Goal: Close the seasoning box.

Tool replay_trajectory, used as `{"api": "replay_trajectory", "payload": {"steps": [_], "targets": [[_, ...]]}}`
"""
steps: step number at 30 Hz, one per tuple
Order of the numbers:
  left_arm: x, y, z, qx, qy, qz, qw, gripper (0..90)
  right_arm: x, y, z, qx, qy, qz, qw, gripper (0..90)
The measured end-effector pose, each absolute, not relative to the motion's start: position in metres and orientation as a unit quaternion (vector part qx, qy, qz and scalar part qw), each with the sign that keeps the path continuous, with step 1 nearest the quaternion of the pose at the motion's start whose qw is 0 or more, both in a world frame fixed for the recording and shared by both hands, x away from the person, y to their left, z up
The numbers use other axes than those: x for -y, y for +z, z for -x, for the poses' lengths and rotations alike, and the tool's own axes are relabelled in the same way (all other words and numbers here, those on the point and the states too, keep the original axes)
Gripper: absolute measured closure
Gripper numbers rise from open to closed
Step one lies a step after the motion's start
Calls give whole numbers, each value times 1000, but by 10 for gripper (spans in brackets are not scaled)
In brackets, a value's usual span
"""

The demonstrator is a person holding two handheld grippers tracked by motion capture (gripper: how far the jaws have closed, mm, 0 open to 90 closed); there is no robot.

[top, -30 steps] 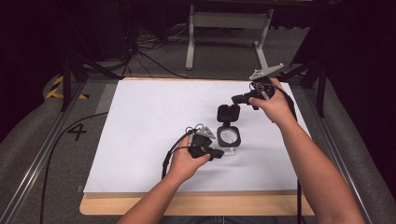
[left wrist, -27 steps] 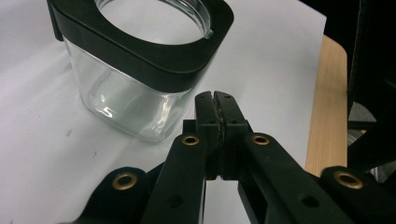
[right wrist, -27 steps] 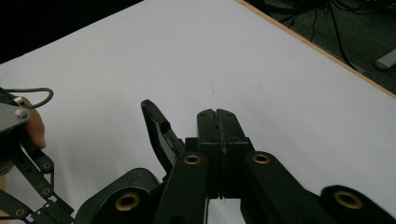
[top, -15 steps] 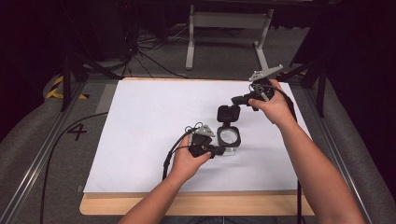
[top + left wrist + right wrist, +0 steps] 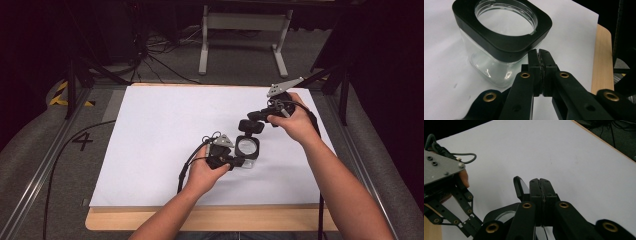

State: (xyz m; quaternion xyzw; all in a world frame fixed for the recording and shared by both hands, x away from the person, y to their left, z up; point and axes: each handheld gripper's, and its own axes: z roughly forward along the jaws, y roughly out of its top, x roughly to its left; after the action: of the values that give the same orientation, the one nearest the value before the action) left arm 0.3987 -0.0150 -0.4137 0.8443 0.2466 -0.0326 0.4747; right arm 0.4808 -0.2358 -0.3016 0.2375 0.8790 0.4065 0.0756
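High view gives me a square glass jar (image 5: 247,148) with a black collar on the white sheet (image 5: 165,130), just beyond my left gripper (image 5: 239,162). Left gripper view has those jaws pressed together on nothing, tips touching the jar's collar (image 5: 499,40). My right gripper (image 5: 541,185), past the jar, is clamped on the black lid (image 5: 520,188).

A square clear glass jar (image 5: 247,148) with a black collar is stood upright and open on the white sheet. Its black lid (image 5: 250,126) is seen just behind it, tilted.
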Motion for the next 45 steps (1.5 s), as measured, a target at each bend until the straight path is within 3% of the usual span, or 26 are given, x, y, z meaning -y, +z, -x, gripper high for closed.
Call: {"api": "replay_trajectory", "payload": {"steps": [11, 27, 45], "targets": [[14, -411, -396, -246, -26, -846, 471, 867, 224, -319, -452, -903, 377, -205, 40, 900], [-8, -415, -411, -277, 22, -852, 443, 893, 220, -345, -442, -916, 348, -199, 32, 900], [0, -423, -404, -270, -3, -857, 440, 866, 282, -329, -428, -877, 412, -241, 61, 900]]}}
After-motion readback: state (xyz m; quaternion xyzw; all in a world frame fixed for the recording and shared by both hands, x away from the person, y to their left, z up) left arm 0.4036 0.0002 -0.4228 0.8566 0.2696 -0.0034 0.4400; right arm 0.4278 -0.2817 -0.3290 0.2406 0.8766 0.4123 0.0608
